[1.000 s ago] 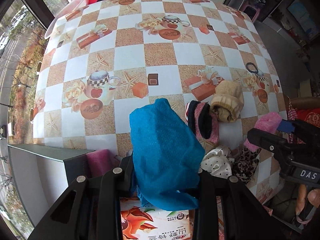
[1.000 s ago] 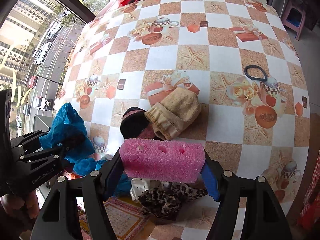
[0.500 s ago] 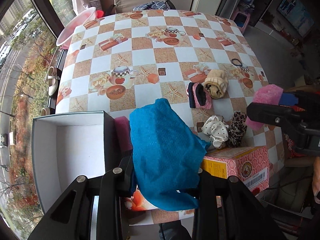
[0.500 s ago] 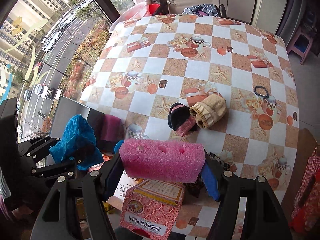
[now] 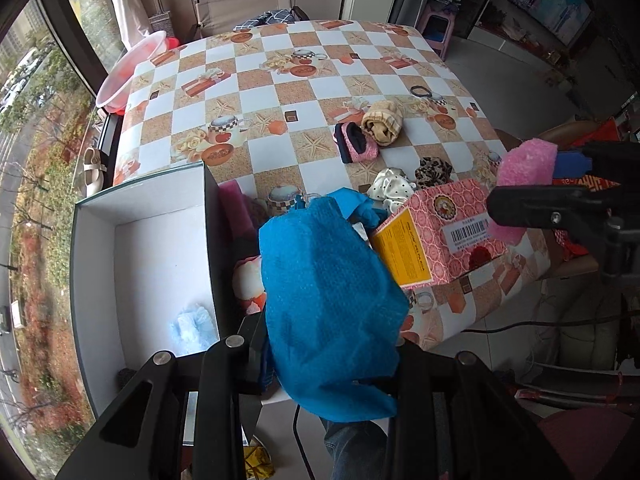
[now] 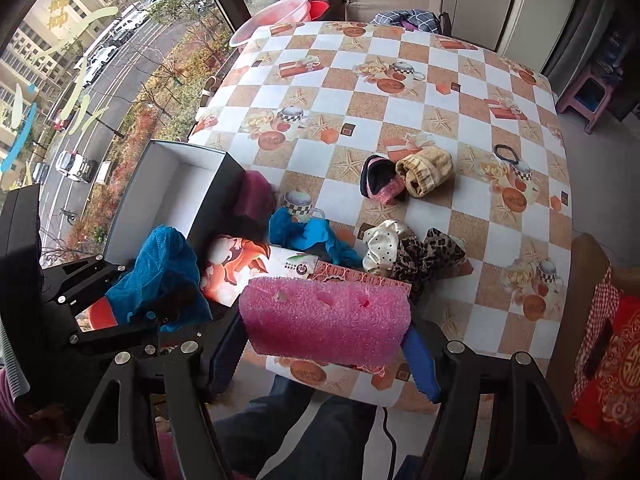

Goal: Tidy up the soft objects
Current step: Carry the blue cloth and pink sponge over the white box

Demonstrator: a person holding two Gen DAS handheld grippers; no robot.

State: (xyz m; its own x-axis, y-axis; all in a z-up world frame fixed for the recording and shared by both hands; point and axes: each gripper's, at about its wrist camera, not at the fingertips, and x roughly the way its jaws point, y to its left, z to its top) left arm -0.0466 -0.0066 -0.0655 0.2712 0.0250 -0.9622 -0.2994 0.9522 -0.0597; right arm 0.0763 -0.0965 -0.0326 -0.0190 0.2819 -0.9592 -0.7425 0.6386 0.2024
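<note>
My left gripper (image 5: 328, 344) is shut on a crumpled blue cloth (image 5: 328, 292), held above the table's near edge beside the open white box (image 5: 140, 216). The same gripper (image 6: 160, 300) and cloth (image 6: 160, 264) show at the left of the right wrist view. My right gripper (image 6: 324, 356) is shut on a pink sponge block (image 6: 326, 316), high over a pink carton (image 5: 440, 224). On the checked tablecloth lie a beige knit piece (image 5: 382, 122), a black-and-pink sock (image 5: 354, 144), a dotted scrunchie (image 5: 390, 188), a leopard scrunchie (image 5: 432, 170) and a second blue cloth (image 5: 360, 204).
A dark pink sponge (image 5: 234, 208) leans on the box's outer wall. A pale blue item (image 5: 192, 328) lies inside the box. A black hair tie (image 5: 420, 90) sits far right, a pink basin (image 5: 128, 68) at the far left corner. A person's legs show below the table edge.
Both grippers have risen and drawn back from the table with their loads still held. The white box, the pink carton and the table's near edge have come into view.
</note>
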